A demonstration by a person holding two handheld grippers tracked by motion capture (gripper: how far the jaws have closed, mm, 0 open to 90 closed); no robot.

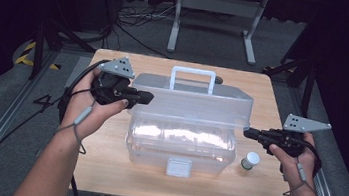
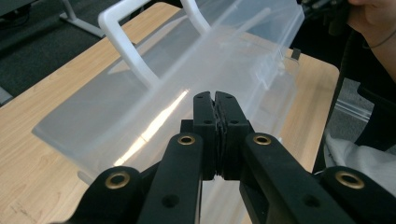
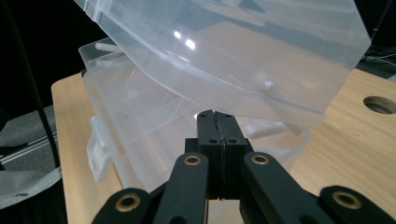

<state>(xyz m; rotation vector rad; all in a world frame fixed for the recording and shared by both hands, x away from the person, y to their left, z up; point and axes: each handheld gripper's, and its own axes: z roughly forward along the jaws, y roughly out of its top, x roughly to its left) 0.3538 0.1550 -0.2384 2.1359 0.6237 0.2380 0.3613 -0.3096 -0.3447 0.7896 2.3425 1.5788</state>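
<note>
Clear plastic storage box with a hinged lid (image 1: 180, 144) sits mid-frame in the high view on the light wooden table (image 1: 103, 170). Its lid (image 1: 197, 101) is raised and the white carry handle (image 1: 193, 79) stands on top. Contents are hard to make out through the glare; only pale divider shapes show in the base.

Left gripper (image 1: 148, 96), centre-left in the high view, has its tip at the lid's left edge. In the left gripper view (image 2: 215, 100) the jaws are pressed together with nothing between them, and whether they touch the lid I cannot tell.

Right gripper (image 1: 247, 132), centre-right, has its tip at the box's right end. The right gripper view (image 3: 217, 116) shows closed, empty jaws just under the lid edge, plus a white front latch (image 3: 99, 151) at left.

The high view adds a small white-capped jar (image 1: 250, 160) on the table, lower right of the box.
</note>
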